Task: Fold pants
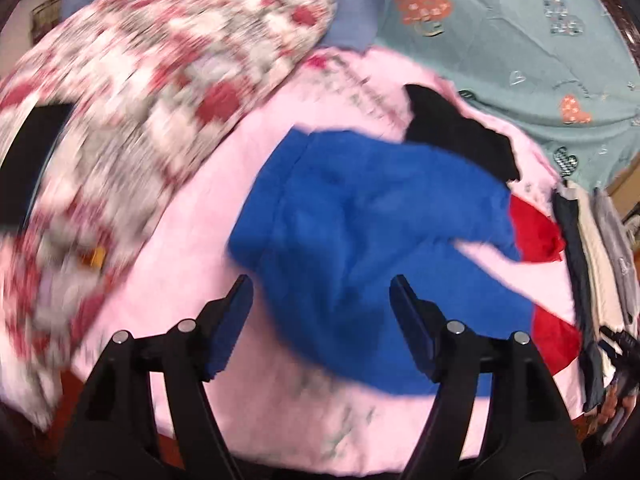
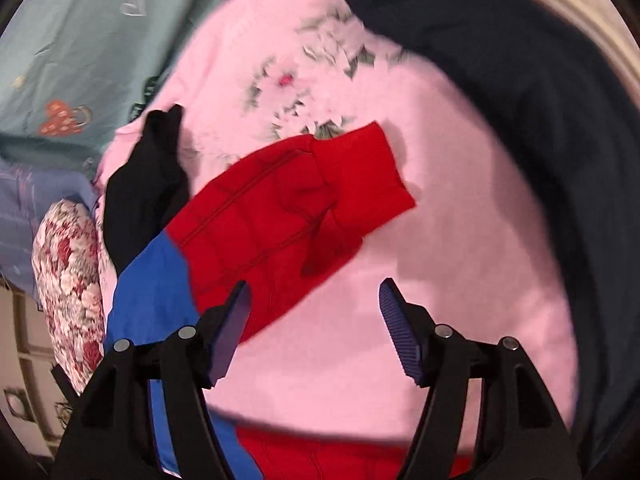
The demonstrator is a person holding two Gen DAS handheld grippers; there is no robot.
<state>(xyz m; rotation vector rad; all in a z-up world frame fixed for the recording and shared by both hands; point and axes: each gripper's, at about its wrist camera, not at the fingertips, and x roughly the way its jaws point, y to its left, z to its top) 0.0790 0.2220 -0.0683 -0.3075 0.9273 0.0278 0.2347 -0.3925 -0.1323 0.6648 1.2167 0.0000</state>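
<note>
The blue and red pants (image 1: 360, 240) lie crumpled on a pink bed sheet (image 1: 192, 208). In the left wrist view the blue part fills the middle and red parts (image 1: 536, 232) show at its right. My left gripper (image 1: 320, 300) is open and empty, just above the blue cloth's near edge. In the right wrist view a red leg (image 2: 296, 208) stretches up to the right, with the blue part (image 2: 148, 300) at the lower left. My right gripper (image 2: 314, 304) is open and empty, its left finger over the red leg's near edge.
A black garment (image 1: 460, 132) lies beyond the pants; it also shows in the right wrist view (image 2: 144, 188). A floral pillow (image 1: 140, 92) lies at the left. A teal quilt (image 1: 520, 40) lies at the far right. Folded clothes (image 1: 600, 264) are stacked at the right edge. Dark navy cloth (image 2: 540, 120) lies at the right.
</note>
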